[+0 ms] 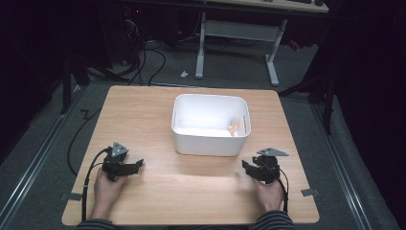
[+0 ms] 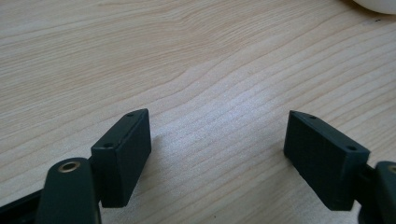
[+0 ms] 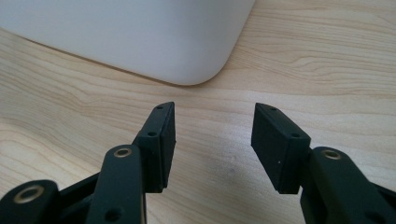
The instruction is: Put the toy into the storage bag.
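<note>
The left gripper rests low on the wooden table, held from behind by the person's left hand, and sits on the near-left side of the white bin, well apart from it; in the left gripper view its two black jaws stand wide apart with only bare wood grain between them, nothing held, and a sliver of the white bin shows at the top right corner. A black cable trails from this gripper back along the forearm. The right gripper lies on the near-right side of the bin, gripped by the right hand, with its grey three-cornered plate on top; in the right gripper view its jaws are also parted and empty, pointing toward the rounded near corner of the bin, which is near the jaw tips but not touching them. The bin itself stands upright around the middle of the table, toward the far half, and inside it, against the right-hand wall, lies a small yellow-orange item with a touch of blue, too small to identify. Striped sleeves show at the near edge, and beyond the table's far edge stands a white-legged desk on grey carpet
</note>
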`<state>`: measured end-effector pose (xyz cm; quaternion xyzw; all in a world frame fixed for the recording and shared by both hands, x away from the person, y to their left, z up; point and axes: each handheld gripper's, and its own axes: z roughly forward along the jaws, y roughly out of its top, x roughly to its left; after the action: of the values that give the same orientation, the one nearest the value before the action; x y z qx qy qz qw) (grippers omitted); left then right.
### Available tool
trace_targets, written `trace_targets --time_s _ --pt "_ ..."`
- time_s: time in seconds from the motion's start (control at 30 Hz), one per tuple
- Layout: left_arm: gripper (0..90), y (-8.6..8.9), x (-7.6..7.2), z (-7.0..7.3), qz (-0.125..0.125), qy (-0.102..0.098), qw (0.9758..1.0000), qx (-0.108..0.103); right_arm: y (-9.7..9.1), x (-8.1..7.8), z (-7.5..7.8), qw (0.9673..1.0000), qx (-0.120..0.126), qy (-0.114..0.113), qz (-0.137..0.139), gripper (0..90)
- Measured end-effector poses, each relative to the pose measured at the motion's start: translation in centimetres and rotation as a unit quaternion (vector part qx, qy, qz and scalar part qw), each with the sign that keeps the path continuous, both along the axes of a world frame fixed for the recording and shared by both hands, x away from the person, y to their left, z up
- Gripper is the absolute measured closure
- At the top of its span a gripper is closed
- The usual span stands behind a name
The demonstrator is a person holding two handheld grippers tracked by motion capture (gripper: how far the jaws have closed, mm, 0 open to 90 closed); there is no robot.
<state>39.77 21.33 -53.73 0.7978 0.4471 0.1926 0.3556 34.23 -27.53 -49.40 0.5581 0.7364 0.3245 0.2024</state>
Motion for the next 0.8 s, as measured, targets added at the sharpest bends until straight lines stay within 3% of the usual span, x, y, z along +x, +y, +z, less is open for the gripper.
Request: trace_targets --time_s 0.3,0.8 --pt "23.4 0.0 0.0 0.0 0.000 0.000 1.0000 0.000 0.6 0.6 -1.5 1.0000 -0.004 -0.003 0.006 49.5" --pt "23.4 0.0 0.0 0.0 0.000 0.000 1.0000 0.000 1.4 0.9 -2.5 0.9998 -0.009 -0.013 0.013 48.8"
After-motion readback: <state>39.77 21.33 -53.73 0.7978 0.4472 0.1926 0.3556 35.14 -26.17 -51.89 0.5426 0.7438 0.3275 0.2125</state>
